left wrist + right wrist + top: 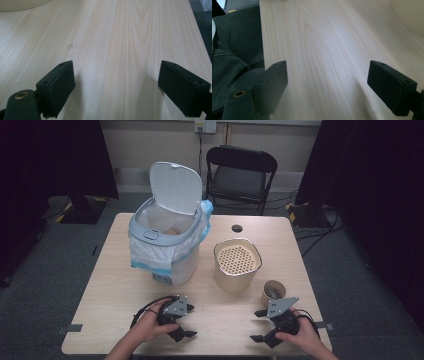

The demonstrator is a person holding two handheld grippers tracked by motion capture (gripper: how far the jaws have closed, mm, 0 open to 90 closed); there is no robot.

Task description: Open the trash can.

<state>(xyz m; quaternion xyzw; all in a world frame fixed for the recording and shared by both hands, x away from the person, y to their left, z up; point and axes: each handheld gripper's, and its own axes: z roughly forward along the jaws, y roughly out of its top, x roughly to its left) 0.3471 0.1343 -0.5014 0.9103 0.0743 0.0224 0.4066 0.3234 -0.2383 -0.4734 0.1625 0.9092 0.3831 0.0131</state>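
Both hands idle near the table [115,285] edge, left gripper [186,334] and right gripper [258,325] agape, empty; small brown cup [273,292] just beyond right gripper — likely next reach.

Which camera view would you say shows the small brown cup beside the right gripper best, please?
The high view: the small brown cup stands whole on the table, just beyond the right gripper, with something dark inside. The two gripper views look along open jaws at bare wood, with pale curved edges that I cannot tell to be the cup.
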